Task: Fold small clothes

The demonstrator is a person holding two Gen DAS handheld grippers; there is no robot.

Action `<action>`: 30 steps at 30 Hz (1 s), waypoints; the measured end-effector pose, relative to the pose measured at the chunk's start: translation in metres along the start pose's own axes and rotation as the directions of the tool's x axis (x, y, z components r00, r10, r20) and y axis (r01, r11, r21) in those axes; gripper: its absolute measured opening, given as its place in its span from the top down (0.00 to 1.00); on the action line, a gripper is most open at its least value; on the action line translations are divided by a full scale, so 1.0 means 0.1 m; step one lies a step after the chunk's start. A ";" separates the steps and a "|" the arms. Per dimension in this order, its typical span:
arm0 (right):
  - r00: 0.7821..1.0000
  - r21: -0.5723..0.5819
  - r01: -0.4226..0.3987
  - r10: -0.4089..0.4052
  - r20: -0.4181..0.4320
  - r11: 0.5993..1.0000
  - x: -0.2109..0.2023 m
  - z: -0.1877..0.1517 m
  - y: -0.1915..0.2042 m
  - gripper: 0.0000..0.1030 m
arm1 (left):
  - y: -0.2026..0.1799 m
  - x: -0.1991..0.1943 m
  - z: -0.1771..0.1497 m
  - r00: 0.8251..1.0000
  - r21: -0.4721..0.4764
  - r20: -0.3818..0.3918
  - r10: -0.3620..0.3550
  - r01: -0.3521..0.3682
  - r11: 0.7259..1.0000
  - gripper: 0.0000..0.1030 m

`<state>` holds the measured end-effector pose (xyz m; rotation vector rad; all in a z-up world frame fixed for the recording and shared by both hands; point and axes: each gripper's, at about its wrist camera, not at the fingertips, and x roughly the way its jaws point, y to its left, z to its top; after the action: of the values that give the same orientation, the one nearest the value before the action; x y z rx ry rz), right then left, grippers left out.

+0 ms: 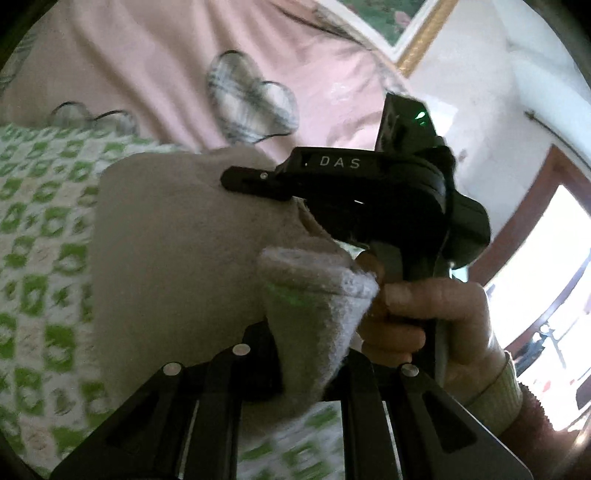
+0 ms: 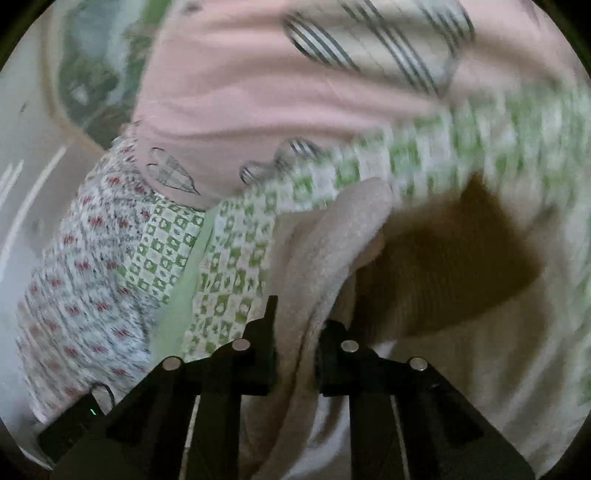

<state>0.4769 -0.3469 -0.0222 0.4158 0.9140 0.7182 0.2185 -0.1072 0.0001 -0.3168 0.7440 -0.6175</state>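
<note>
A small beige fleece garment [image 1: 173, 251] hangs lifted over the green-and-white checked blanket [image 1: 40, 229]. My left gripper [image 1: 306, 354] is shut on one edge of it, a folded corner [image 1: 317, 291] standing up between the fingers. My right gripper, seen from the left wrist view [image 1: 258, 177], pinches the cloth's upper edge, with the person's hand [image 1: 436, 317] on its handle. In the right wrist view my right gripper [image 2: 297, 332] is shut on a beige fold [image 2: 332, 258] running up between the fingers. The rest of the garment lies blurred to the right [image 2: 461, 332].
A pink sheet with plaid hearts [image 1: 207, 74] lies behind the blanket. A framed picture [image 1: 399, 22] hangs on the white wall, with a doorway [image 1: 554, 266] at the right. A red-and-white patterned cloth [image 2: 81, 280] lies left of the checked blanket [image 2: 236, 258].
</note>
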 end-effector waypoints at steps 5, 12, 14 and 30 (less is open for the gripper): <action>0.986 -0.031 0.167 -0.168 -0.001 0.985 -0.33 -0.04 -0.34 0.84 | -0.31 0.49 -0.11 0.997 0.032 -0.062 -0.036 0.038 0.999 0.90; 0.968 -0.025 0.246 -0.247 -0.045 0.969 -0.32 -0.30 -0.86 0.84 | -0.29 0.90 -0.34 0.986 0.029 -0.164 -0.013 0.018 0.999 0.88; 0.968 -0.034 0.246 -0.247 -0.038 0.969 -0.30 -0.31 -0.86 0.84 | -0.27 0.89 -0.34 0.985 0.021 -0.172 -0.018 0.022 1.000 0.83; 0.937 0.079 0.345 -0.348 0.031 0.935 -0.88 -0.58 -0.95 0.43 | 0.34 -0.31 -0.23 0.992 -0.064 -0.114 0.058 -0.065 0.996 0.18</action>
<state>0.4294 -0.4747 -0.0621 0.3214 0.9432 0.3517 0.1988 -0.0625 -0.0156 -0.3220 0.8807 -0.5560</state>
